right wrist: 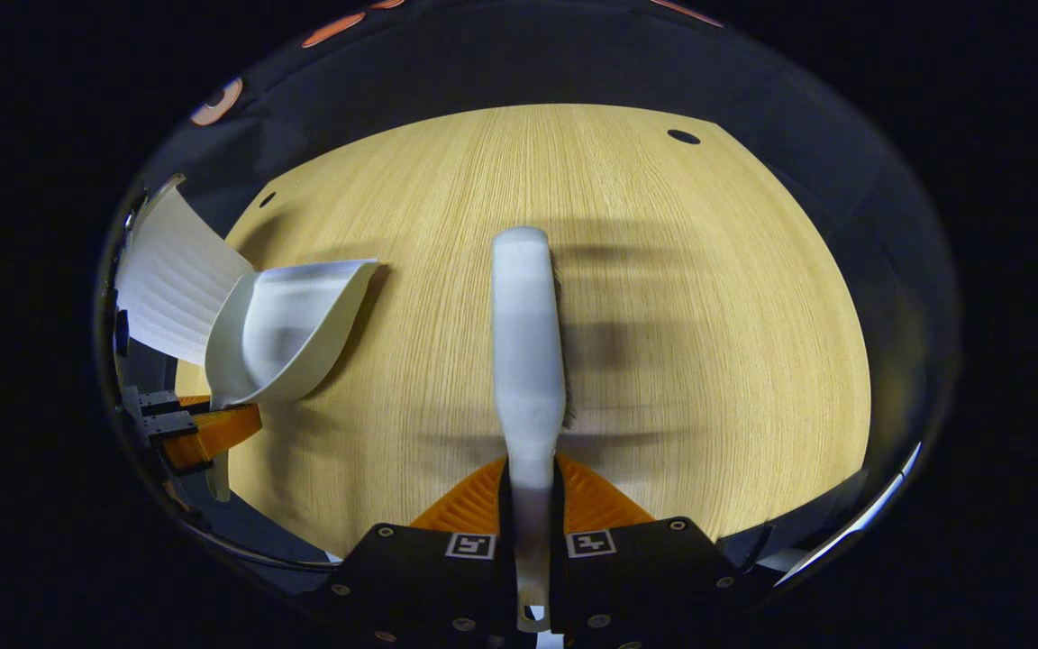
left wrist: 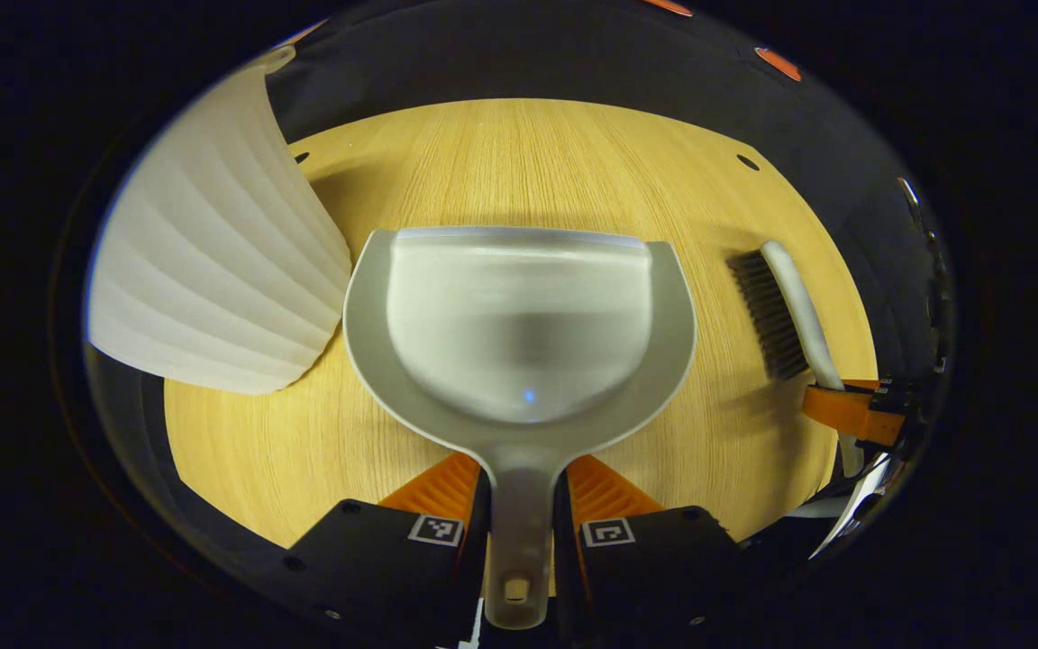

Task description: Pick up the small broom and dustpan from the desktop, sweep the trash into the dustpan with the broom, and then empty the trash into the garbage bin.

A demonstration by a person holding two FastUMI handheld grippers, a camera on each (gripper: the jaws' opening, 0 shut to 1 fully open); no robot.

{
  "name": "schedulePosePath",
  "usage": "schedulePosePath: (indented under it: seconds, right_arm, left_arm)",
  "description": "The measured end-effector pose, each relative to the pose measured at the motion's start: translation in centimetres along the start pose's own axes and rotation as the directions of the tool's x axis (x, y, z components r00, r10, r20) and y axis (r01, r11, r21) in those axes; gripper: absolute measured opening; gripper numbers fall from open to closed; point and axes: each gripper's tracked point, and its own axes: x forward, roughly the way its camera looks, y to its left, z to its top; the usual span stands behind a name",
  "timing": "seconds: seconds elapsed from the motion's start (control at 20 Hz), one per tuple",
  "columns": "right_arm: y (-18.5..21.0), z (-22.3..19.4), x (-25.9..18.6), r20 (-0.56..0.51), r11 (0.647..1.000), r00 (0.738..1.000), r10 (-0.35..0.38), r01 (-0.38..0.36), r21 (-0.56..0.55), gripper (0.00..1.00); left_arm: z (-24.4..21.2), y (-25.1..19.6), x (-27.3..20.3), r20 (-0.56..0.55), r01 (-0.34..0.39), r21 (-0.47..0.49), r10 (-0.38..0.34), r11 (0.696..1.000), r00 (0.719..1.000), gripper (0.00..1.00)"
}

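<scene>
Desktop point(left wrist: 537, 162): pale yellow wood, fine straight grain; few small dark holes near far edge.
Dustpan point(left wrist: 519, 315): light grey, glossy, small blue glint in bowl; off-white in right gripper view point(right wrist: 280, 329).
Broom point(left wrist: 798, 306): white handle, dark grey-black bristles; in right gripper view point(right wrist: 528, 361) white back, blurred.
Garbage bin point(left wrist: 213, 261): white, ribbed with fluted vertical lines.
Left gripper point(left wrist: 521, 491): orange ridged fingers, black body, black-and-white square markers.
Right gripper point(right wrist: 530, 491): same orange, black, square markers.
</scene>
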Motion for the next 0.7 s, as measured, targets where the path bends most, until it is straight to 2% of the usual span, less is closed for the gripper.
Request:
schedulePosePath:
  seconds: [0.25, 0.5, 0.65, 0.7]
  right_arm:
    - [-0.3, 1.2, -1.8, -0.007, 1.0, 1.0, 0.009, -0.009, -0.011, 0.15]
    - [-0.1, 0.6, -1.4, -0.008, 1.0, 1.0, 0.013, -0.013, -0.018, 0.18]
    - [0.2, 0.9, -1.4, 0.013, 0.999, 0.999, 0.034, -0.033, -0.021, 0.22]
    - [0.3, 0.8, -1.5, 0.02, 0.999, 0.999, 0.038, -0.037, -0.023, 0.24]
  left_arm:
    - [1.0, 1.0, -0.1, -0.029, 0.006, -0.01, -0.007, 1.0, 1.0, 0.34]
    - [1.2, 1.1, 0.2, -0.04, 0.009, -0.002, -0.009, 1.0, 0.999, 0.36]
    - [0.9, 1.1, 0.3, -0.049, 0.02, -0.012, -0.021, 1.0, 0.999, 0.44]
    - [0.8, 1.3, -0.1, -0.05, 0.021, -0.015, -0.021, 1.0, 0.999, 0.66]
